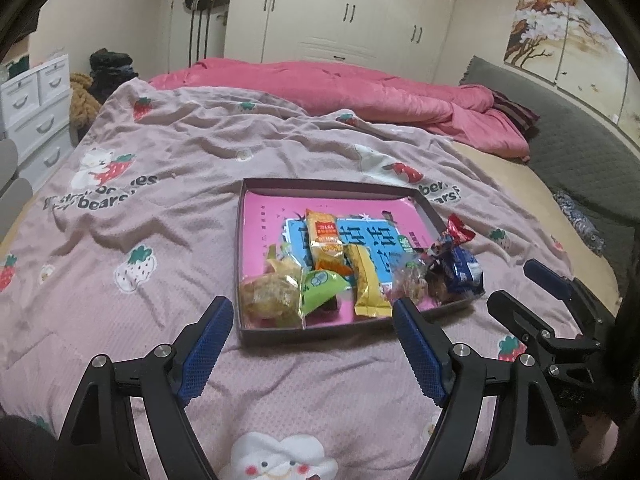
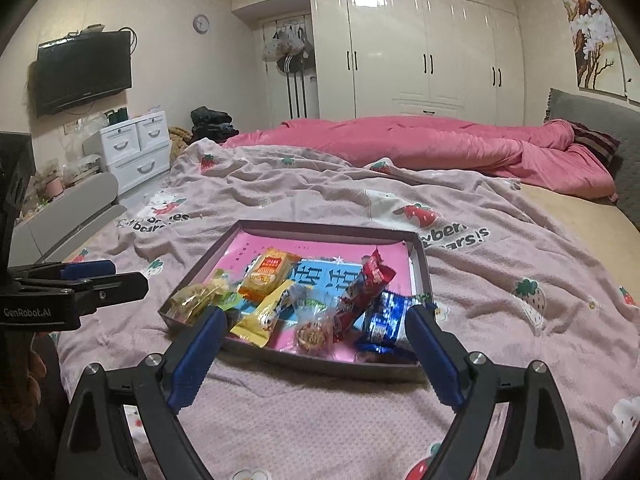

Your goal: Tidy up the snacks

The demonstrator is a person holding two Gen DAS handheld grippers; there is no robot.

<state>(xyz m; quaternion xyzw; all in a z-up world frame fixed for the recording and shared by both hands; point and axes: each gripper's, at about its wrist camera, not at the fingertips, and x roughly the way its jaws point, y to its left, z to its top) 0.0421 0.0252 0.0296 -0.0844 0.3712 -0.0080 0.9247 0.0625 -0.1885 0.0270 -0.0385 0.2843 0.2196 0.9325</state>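
One shallow box (image 1: 245, 240) on the bed (image 1: 160, 208) holds about eight wrapped snacks (image 1: 326, 242), crowded toward its near edge. Left gripper (image 1: 312, 344) and right gripper (image 2: 316, 354) hover near it, jaws wide, empty; open blanket surrounds it.

Tray (image 1: 256, 332) print half under snack packets (image 1: 328, 240)

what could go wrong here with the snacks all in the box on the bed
The red wrapped snack leans over the shallow cardboard box's right rim, so a nudge may tip it onto the pink blanket. The box sits on soft, wrinkled bedding, so bumping it with the open left gripper or right gripper could shift everything.
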